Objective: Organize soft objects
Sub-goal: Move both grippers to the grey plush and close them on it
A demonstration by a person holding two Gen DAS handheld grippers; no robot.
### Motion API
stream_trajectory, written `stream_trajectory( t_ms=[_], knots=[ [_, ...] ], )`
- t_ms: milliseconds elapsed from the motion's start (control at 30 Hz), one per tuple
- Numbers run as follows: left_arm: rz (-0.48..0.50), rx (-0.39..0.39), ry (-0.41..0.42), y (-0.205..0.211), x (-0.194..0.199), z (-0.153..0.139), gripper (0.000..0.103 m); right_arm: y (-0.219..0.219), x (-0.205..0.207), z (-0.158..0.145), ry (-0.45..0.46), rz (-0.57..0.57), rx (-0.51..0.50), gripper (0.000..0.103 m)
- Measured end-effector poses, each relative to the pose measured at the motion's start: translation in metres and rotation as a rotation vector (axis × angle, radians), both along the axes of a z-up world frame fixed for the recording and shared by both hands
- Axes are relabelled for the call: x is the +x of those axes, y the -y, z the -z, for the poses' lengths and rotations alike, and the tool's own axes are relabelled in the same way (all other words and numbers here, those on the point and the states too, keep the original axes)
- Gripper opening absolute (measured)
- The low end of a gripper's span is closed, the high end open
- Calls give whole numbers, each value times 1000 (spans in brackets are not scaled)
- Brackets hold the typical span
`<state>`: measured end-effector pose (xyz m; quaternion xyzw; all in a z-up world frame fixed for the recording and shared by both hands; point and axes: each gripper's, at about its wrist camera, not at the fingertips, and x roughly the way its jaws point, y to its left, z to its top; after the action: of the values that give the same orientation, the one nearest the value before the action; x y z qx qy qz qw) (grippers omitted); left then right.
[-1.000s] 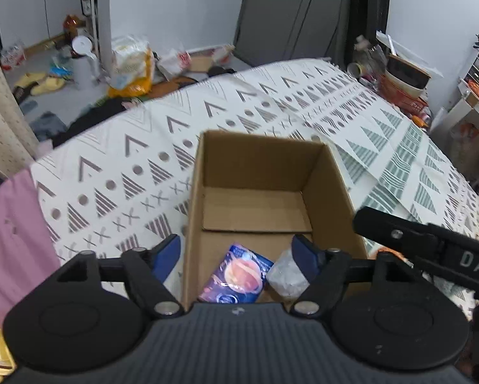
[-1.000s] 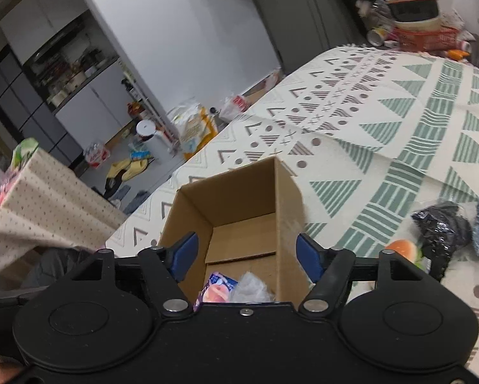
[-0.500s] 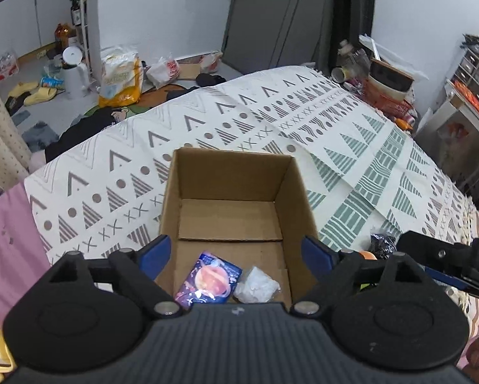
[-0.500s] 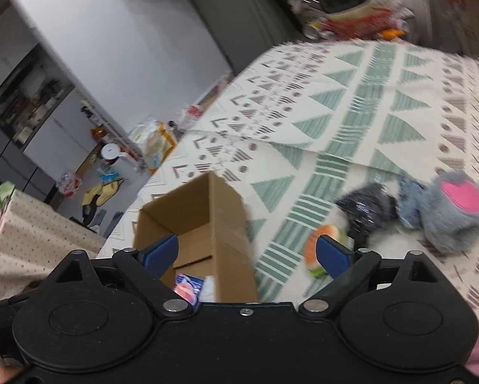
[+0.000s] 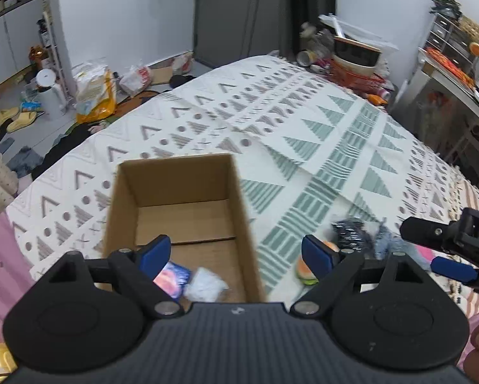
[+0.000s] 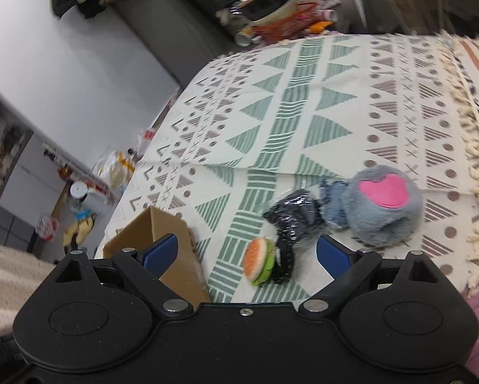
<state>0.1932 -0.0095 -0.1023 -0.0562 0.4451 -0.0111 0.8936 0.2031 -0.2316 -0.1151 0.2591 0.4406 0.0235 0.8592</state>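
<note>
Lower left of the left wrist view, the cardboard box (image 5: 178, 211) already holds a glossy packet (image 5: 172, 276) and a white wad (image 5: 206, 286); the left gripper (image 5: 239, 252) hangs over it, jaws apart and empty. Right of the box, the burger toy (image 6: 259, 260) lies between the right gripper's (image 6: 246, 251) spread, empty fingers. Judged step: fetching the next piece; lowering and closing comes next. Squashy orange bun, green edge, touching a black wrapped bundle (image 6: 292, 216).

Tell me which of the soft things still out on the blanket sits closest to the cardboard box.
The little burger toy. It lies just right of the cardboard box, while the black shiny bag, denim piece and grey plush lie farther off.
</note>
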Motion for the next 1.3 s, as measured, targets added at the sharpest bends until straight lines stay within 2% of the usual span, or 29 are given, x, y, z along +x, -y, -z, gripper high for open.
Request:
stream_trajectory(
  t_ms=[300,367,600,767,867,967,1200,1300],
  knots=[
    [125,8,20,69,-2,-1,88,59,-9,8,-21,165,28,91],
    [147,1,20,82,-3,2,87,74,-13,15,-32,189,37,88],
    [205,-13,-11,126,-5,15,85,126,-32,43,-103,313,114,86],
    [249,-9,-23,156,-4,23,85,140,-37,48,-100,349,140,85],
    [261,-26,-44,171,-2,28,84,146,-38,52,-111,360,146,78],
    [267,-23,-59,184,-1,34,82,154,-39,61,-141,396,159,72],
    [293,-27,-94,210,5,53,79,172,-42,86,-224,487,264,69],
    [292,14,-95,218,9,65,77,173,-41,90,-233,489,273,69]
  ],
)
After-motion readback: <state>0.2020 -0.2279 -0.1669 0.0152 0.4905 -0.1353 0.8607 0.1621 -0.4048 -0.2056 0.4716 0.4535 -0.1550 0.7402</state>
